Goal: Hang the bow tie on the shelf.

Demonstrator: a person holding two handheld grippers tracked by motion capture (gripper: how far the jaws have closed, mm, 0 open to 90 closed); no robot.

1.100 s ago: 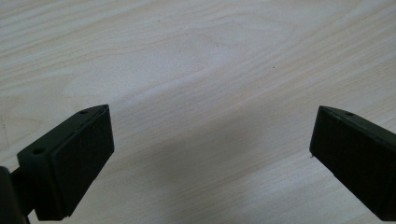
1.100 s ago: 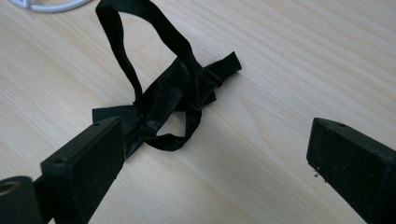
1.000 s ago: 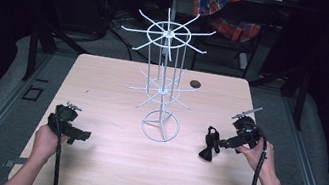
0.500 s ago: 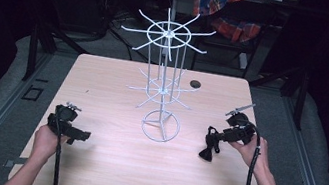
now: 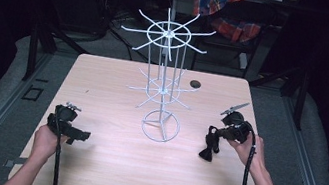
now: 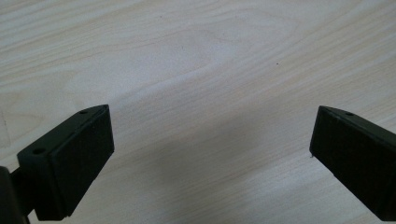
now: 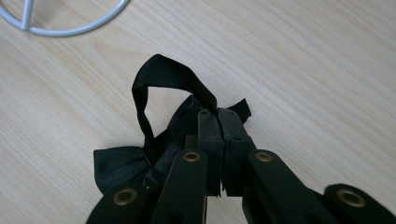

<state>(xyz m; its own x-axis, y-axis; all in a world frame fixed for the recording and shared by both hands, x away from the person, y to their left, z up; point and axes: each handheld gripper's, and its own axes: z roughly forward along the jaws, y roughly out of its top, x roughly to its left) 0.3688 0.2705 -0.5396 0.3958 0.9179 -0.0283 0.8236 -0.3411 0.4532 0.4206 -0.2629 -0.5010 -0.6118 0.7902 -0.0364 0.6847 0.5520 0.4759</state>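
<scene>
- The black bow (image 7: 154, 135) lies on the worktop (image 5: 118, 85) at the person's right, near the round foot of the white wire rack (image 5: 161, 97), apart from it.
- It looks to be thin cloth or ribbon with a strap looped above it: light, soft and floppy, so it will probably sag and swing when lifted and cannot be pushed like a stiff thing.
- The right claw (image 7: 219, 114) has just been closing and now stands pinched shut on the bow, its two pads pressed together on the cloth just beside the foot of the loop.
- That knotted middle seems the best hold; the smooth fabric could slide out from a thin fold.
- The loop stands free, which would suit hooking it over one of the rack's arms.
- The left claw (image 6: 210, 140) hangs wide open over bare wood, holding nothing.
</scene>
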